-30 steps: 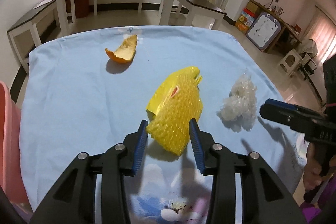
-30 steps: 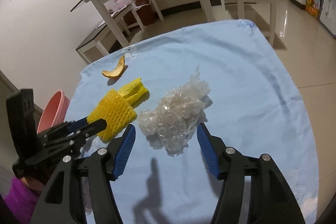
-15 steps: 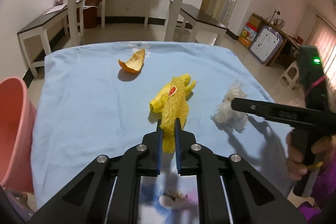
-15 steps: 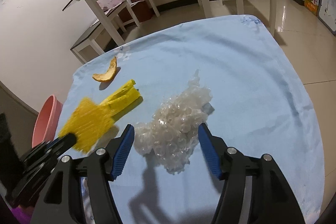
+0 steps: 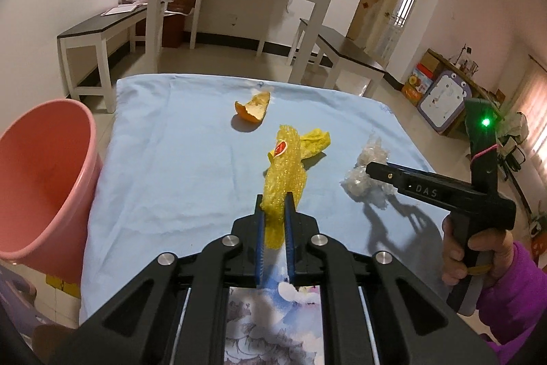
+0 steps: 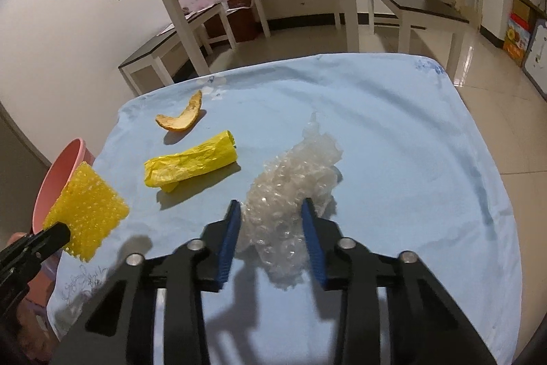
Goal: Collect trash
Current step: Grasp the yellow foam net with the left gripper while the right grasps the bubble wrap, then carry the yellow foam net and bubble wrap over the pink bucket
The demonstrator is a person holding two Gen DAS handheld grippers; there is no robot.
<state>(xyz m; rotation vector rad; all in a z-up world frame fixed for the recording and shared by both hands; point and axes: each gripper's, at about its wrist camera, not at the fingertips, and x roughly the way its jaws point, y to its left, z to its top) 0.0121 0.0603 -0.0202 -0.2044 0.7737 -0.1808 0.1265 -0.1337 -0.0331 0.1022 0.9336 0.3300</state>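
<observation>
My left gripper (image 5: 274,204) is shut on a yellow foam net (image 5: 285,173) and holds it above the blue tablecloth (image 5: 171,159); the net also shows in the right wrist view (image 6: 87,207). My right gripper (image 6: 271,211) is open, its jaws on either side of a clear bubble-wrap wad (image 6: 294,180), which also shows in the left wrist view (image 5: 367,173). A yellow plastic bag (image 6: 191,161) and an orange peel (image 6: 183,118) lie on the cloth.
A pink bin (image 5: 41,177) stands off the table's left edge. White tables and dark benches (image 5: 102,26) stand behind on the tiled floor. The cloth's near end has a flower print (image 5: 273,324).
My left gripper closed on the yellow foam net and lifted it up and back, off the yellow bag. My right gripper came down around the bubble wrap and narrowed a little.
</observation>
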